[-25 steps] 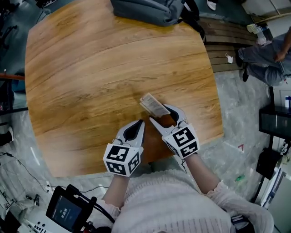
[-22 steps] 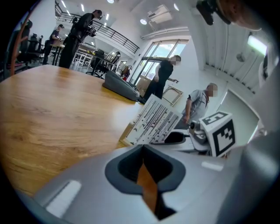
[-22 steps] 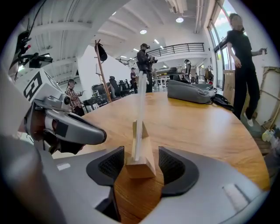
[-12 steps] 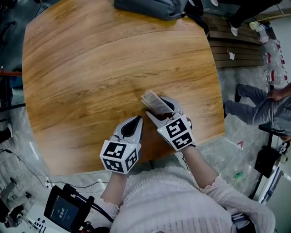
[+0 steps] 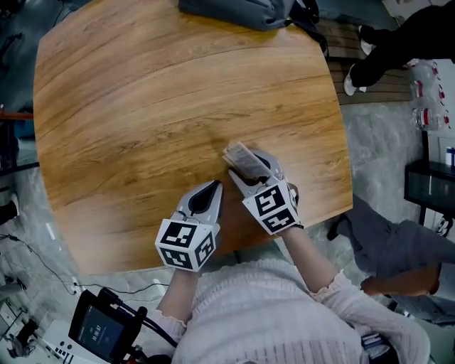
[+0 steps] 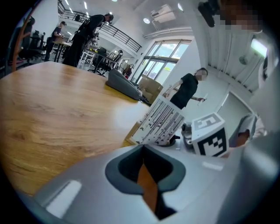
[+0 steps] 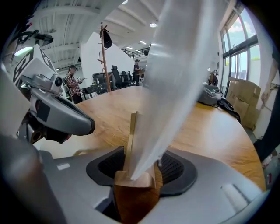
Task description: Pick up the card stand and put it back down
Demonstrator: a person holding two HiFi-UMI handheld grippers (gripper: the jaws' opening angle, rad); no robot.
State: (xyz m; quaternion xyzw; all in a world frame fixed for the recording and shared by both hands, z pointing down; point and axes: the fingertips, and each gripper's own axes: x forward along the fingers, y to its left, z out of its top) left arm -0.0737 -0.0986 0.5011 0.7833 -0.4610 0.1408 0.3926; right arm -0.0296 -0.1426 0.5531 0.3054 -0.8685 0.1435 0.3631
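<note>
The right gripper [image 5: 253, 170] has nudged a touch up and to the left across the table [image 5: 156, 92] since a second ago, and the bystander who sat at the upper right is now down at the lower right, legs only [image 5: 398, 245]. The card stand [image 5: 240, 158] itself has hardly budged: it sits near the table's front right edge, its printed card leaning over, and from the left gripper view its base [image 6: 133, 133] looks to be down on the wood. Over in the right gripper view, the stand's wooden base [image 7: 133, 186] is wedged right between the two dark pads, the blurred white card rising up and away from it, and those jaws are closing in on it, pads against the block on both sides. The left gripper [image 5: 215, 186] hangs just beside its partner, close to the front edge, jaws drawn together to a point with nothing between them, only tabletop showing through the slit. Far across the table, a grey bag [image 5: 234, 11] lies at the back edge, well apart from all this.
</note>
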